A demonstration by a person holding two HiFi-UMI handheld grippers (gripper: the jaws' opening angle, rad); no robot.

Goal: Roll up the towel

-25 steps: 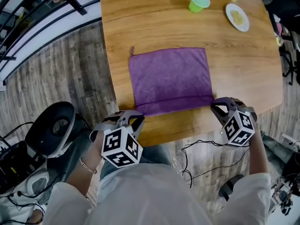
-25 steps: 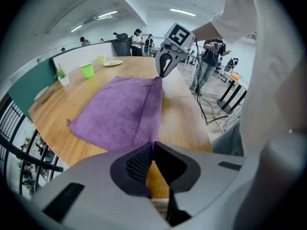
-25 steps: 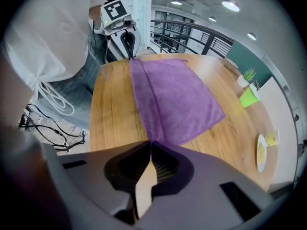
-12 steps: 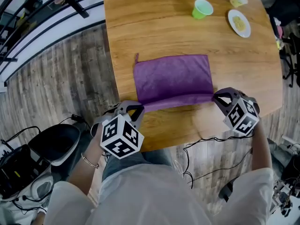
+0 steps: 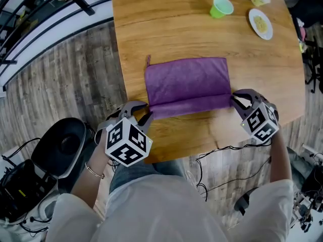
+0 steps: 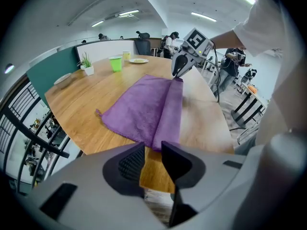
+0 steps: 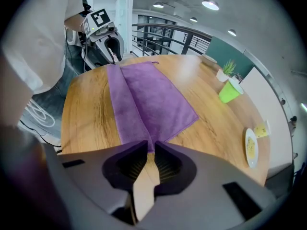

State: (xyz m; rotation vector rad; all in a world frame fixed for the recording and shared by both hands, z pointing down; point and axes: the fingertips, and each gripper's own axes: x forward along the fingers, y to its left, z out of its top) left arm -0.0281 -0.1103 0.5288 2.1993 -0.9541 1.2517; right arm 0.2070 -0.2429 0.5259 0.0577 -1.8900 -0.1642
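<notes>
Towel [image 5: 186, 82] by bench [image 5: 166, 24] front edge, near hem folded over. Left gripper [image 5: 145, 113] jaws just opening, apart (only bench seen between). Right gripper [image 5: 233, 99] jaws likewise, narrower gap, towel corner at tips.

bright ceiling lights [image 7: 211, 4], sharp centres, fisheye-warped dark edges.

Purple towel [image 5: 186, 79], rectangular, lying flat on wooden table [image 5: 151, 24] close to its near edge, near long side turned over into a narrow band, small loop at far left corner
</notes>
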